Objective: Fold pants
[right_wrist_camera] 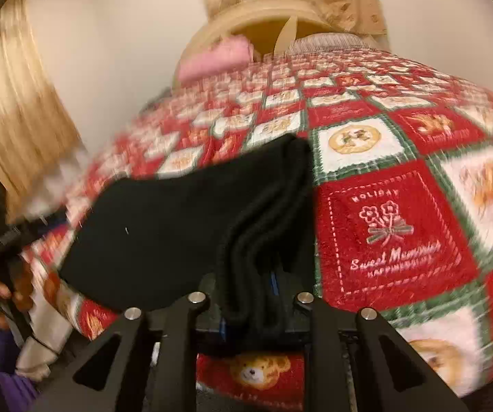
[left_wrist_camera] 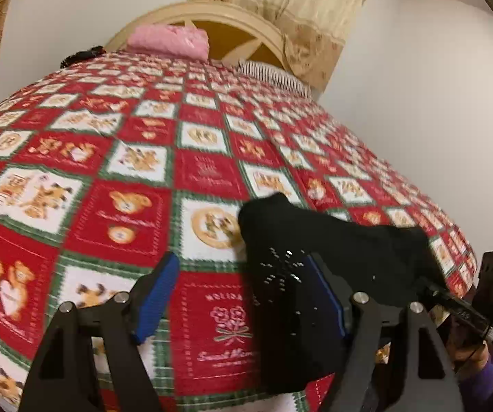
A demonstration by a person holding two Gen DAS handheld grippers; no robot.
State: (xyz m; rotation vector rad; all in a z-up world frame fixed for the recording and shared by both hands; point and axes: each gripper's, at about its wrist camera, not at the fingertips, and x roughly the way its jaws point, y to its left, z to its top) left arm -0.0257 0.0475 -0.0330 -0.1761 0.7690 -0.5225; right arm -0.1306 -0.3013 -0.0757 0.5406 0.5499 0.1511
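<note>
My right gripper (right_wrist_camera: pixel 253 312) clamps its jaws on the layered edge of the folded black knit pants (right_wrist_camera: pixel 184 219), which lie near the edge of the red-and-white checked fleece bedspread (left_wrist_camera: pixel 116 158); my left gripper (left_wrist_camera: pixel 246 295) stands wide apart, one blue ribbed pad (left_wrist_camera: pixel 157 295) clear of the cloth.

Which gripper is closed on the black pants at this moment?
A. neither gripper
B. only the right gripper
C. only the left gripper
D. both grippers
B: the right gripper is clamped on the bunched edge of the black pants, while the left gripper stands open with nothing pressed between its pads.
</note>
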